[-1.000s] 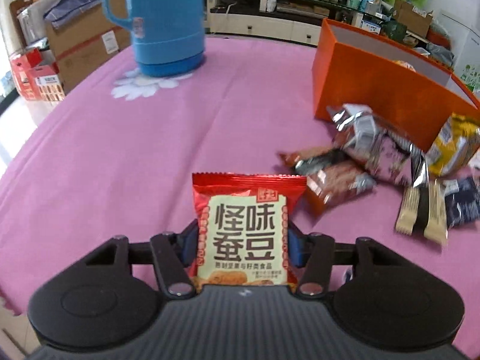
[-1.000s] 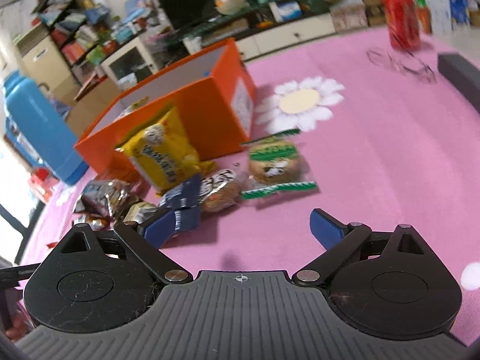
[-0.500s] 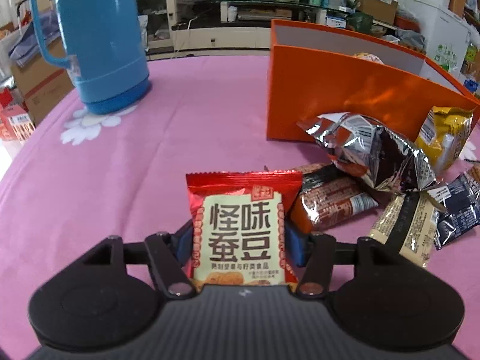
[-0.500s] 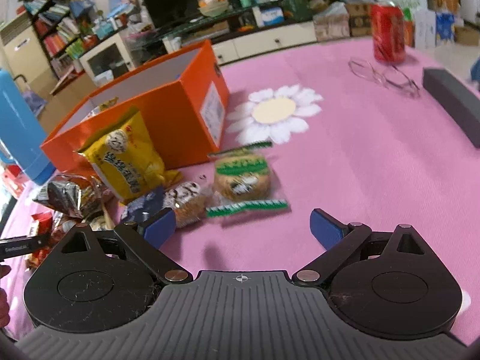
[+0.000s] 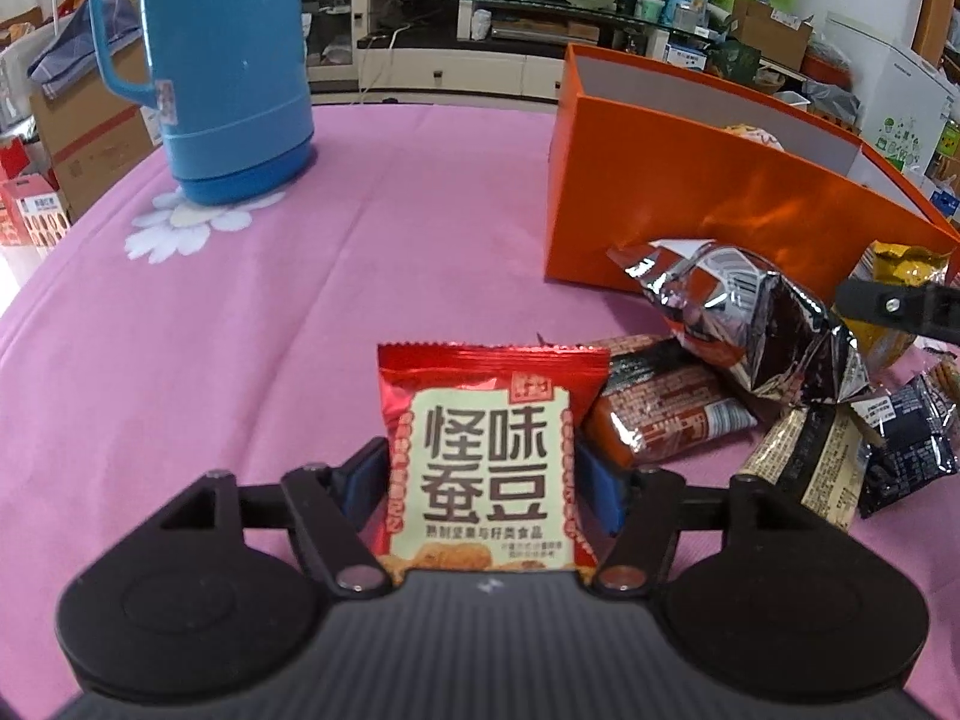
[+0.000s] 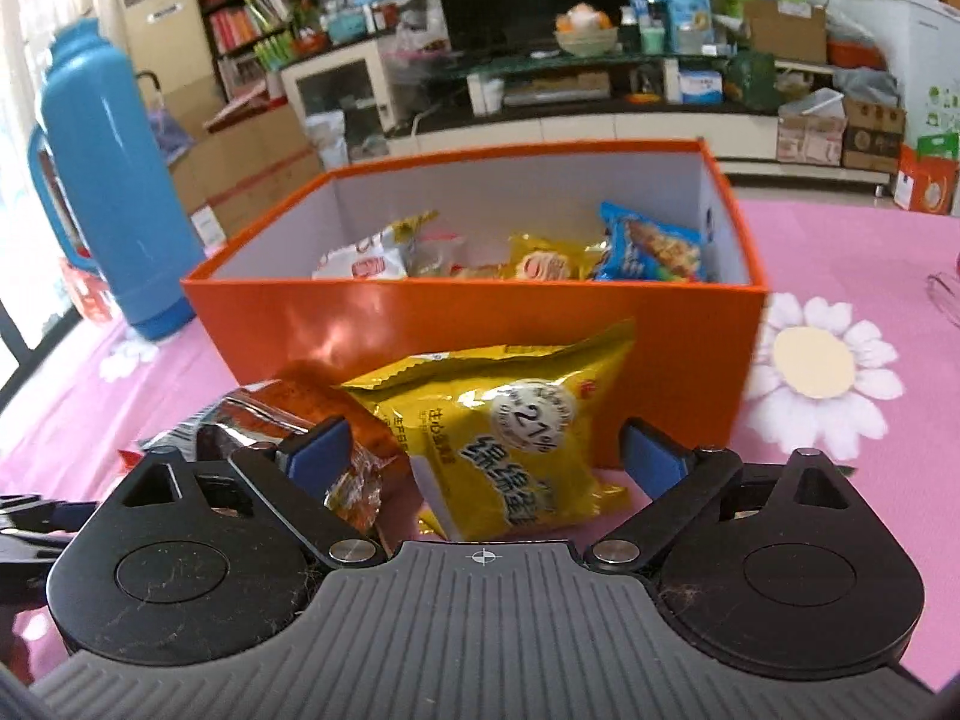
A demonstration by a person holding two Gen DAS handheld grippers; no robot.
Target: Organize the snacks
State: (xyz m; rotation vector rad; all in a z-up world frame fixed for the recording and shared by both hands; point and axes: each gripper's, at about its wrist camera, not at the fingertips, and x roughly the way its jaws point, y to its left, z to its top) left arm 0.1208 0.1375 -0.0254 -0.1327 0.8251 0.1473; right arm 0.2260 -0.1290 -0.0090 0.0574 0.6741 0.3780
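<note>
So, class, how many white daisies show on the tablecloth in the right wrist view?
2. One daisy sits at the left, partly under the blue flask; the other daisy is right of the orange box. More may be hidden under things.

Both wrist cams close, angled down over table; share orange box (image 5: pixel 690 222) (image 6: pixel 480 324), blue thermos (image 5: pixel 222 60) (image 6: pixel 108 180).

Open cloth left, packets crowd the box front

The pink cloth (image 5: pixel 240 330) lies bare between the flask (image 5: pixel 222 60) and the box (image 6: pixel 480 324). The yellow bag (image 6: pixel 510 444) leans against the box's front wall; a foil bag (image 5: pixel 750 324) and 3 packets block its corner.
</note>
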